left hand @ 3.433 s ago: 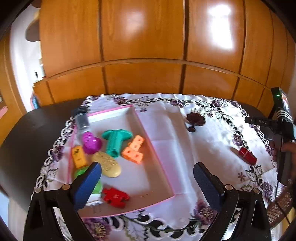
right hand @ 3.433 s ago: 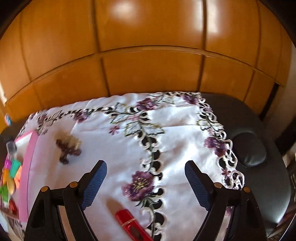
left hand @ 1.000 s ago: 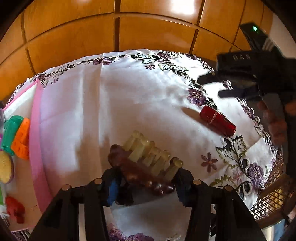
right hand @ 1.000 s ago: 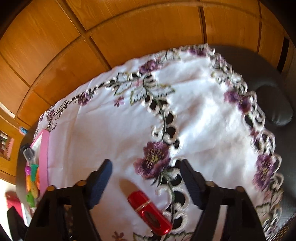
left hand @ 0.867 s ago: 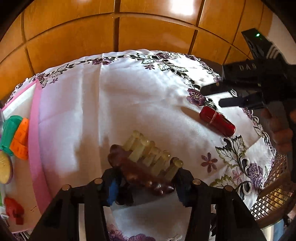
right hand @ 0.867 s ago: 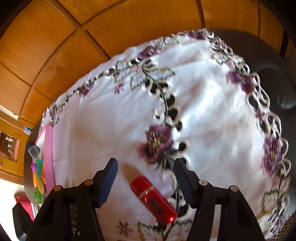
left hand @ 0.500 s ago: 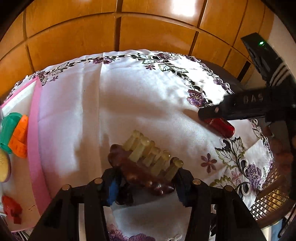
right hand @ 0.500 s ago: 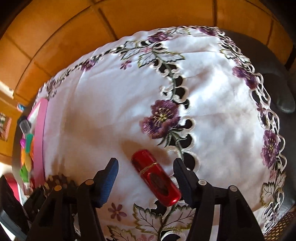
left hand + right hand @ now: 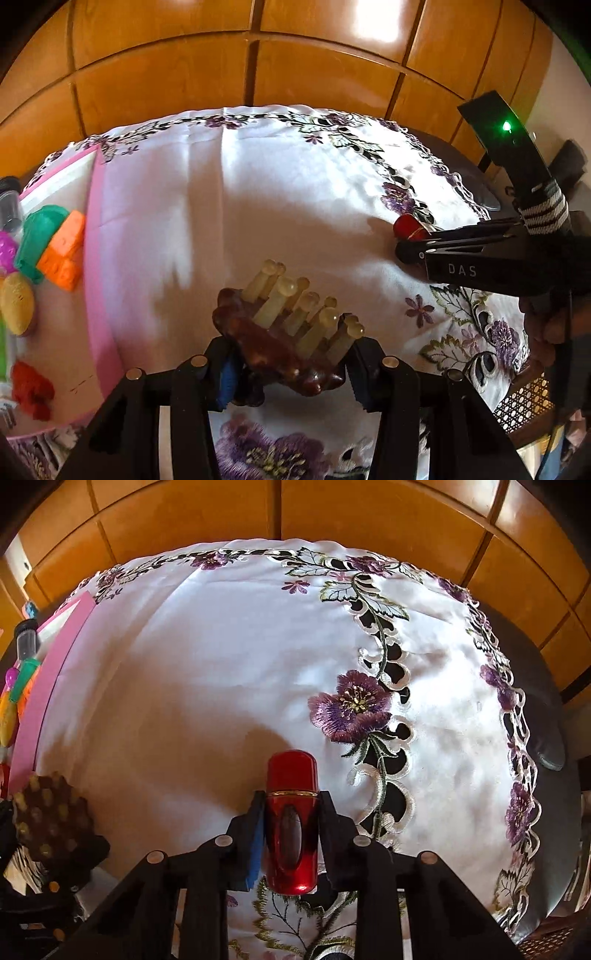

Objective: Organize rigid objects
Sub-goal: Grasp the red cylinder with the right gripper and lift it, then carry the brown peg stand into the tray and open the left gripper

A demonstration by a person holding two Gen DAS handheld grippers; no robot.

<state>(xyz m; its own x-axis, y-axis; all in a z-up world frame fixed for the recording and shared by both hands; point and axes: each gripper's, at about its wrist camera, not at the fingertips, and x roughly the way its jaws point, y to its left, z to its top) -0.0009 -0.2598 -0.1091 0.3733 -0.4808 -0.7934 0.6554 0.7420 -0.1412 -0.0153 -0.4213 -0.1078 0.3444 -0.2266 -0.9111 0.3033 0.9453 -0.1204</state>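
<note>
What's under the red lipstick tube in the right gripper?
The white embroidered tablecloth, with green leaf stitching showing below the red lipstick tube. The right gripper is closing on the tube; whether it touches the cloth is hidden.

You can read one piece of lettering: the white capitals "DAS" on the black side of the right tongs (image 9: 413,246), seen from your left wrist camera. The orange block (image 9: 62,256) in the pink tray (image 9: 96,295) carries raised marks, and the yellow oval piece (image 9: 16,302) has a stippled face, but neither can be made out as letters or numbers. Your right wrist camera shows no writing you can read.
</note>
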